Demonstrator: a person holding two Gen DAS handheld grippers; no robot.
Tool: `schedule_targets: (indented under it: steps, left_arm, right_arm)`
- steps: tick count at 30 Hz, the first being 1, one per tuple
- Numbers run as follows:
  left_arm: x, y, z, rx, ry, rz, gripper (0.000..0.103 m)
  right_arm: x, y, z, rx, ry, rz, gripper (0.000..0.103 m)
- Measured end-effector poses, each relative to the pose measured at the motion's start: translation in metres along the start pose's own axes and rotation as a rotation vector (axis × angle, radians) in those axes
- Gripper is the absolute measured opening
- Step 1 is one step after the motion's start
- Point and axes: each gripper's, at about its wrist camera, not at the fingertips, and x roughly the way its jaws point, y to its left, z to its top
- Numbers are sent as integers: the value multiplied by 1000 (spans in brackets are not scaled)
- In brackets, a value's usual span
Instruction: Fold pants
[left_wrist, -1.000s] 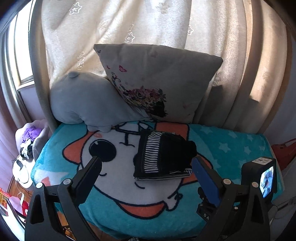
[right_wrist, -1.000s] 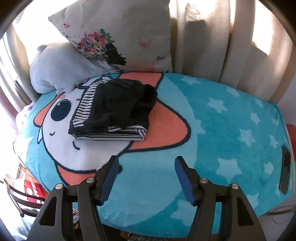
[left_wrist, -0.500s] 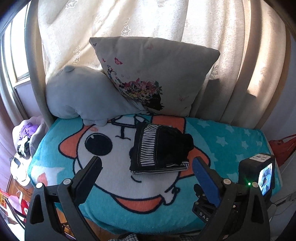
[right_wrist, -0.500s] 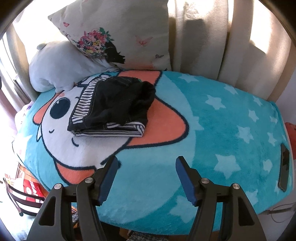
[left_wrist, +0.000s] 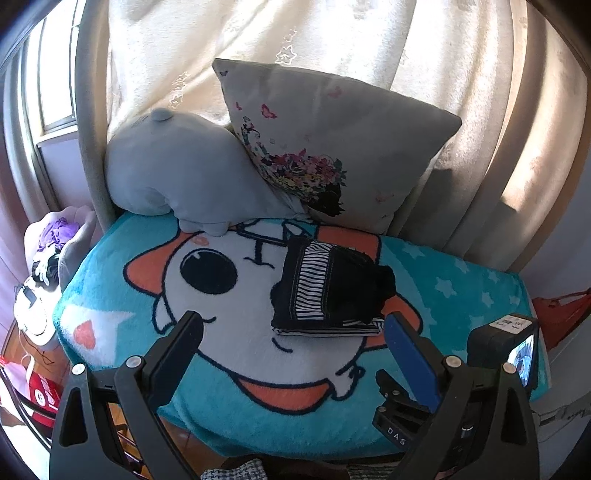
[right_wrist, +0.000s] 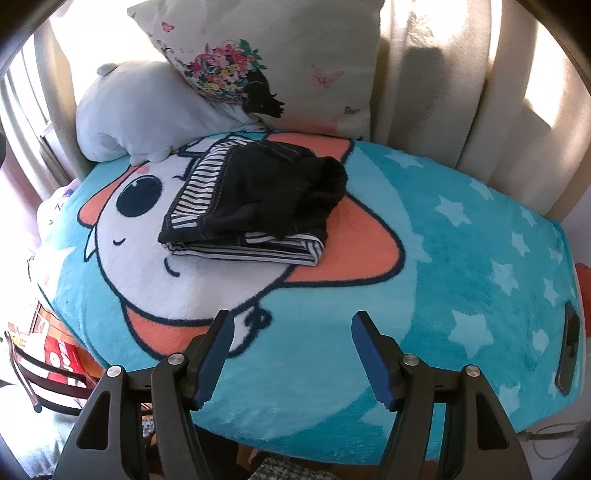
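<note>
This is a room in a home, most likely a bedroom or a cosy sitting corner by a window. A soft turquoise blanket with a cartoon animal and white stars covers the seat or bed, and behind it lean a flower-printed pillow and a grey plush cushion against cream curtains with small stars. Beside the seat, at the left, lies household clutter on the floor, such as a red box.
</note>
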Motion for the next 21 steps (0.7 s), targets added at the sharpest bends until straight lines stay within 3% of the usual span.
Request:
schedule_targets:
  steps: [16,21]
  left_arm:
    - [-27,21,-3,-51,-93,17,98]
    - [-54,19,-5,-17,-266,129,98]
  right_arm:
    - [-10,19,-1,-56,-33,0,74]
    - [-10,26,1,-70,-42,5,74]
